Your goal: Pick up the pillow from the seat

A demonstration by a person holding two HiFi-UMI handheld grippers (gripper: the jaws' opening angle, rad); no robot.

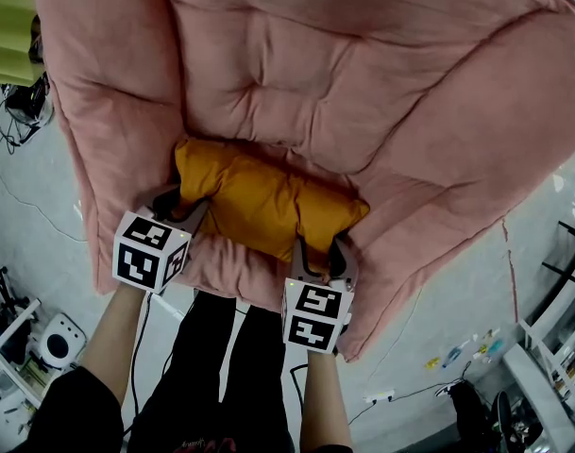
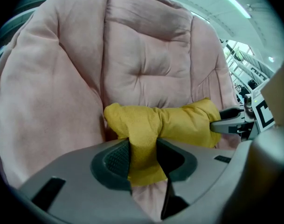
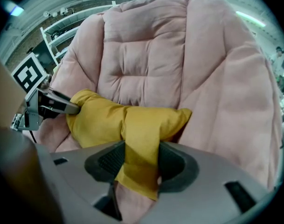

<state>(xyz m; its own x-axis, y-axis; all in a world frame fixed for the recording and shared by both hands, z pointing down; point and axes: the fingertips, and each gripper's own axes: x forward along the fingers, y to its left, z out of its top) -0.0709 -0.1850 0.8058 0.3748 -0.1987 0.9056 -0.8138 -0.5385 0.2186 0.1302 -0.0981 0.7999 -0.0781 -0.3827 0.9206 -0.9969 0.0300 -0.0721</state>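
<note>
The mustard-yellow pillow (image 1: 263, 201) lay crosswise low in the pink armchair (image 1: 381, 83), on the seat cushion just below the tufted backrest and between the chair's two padded sides. The person stood at the front edge of the armchair, bare forearms (image 1: 117, 338) reaching down toward it, a tool in each hand. The left tool (image 1: 181, 204) had its jaws pinched on a fold of yellow cloth at the pillow's end nearer the chair's left side; the fabric was squeezed narrow between the dark ribbed pads and bulged out beyond them. The right tool (image 1: 320, 251) was clamped in the same way on the other end, nearer the chair's right side, with a flap of the cloth hanging down past its pads. Each tool's black-and-white marker cube (image 1: 150, 250) sat just clear of the armchair's front edge. Around the armchair was pale floor (image 1: 42, 243), with cables (image 1: 13, 125) trailing over it beside the chair's left side.
</note>
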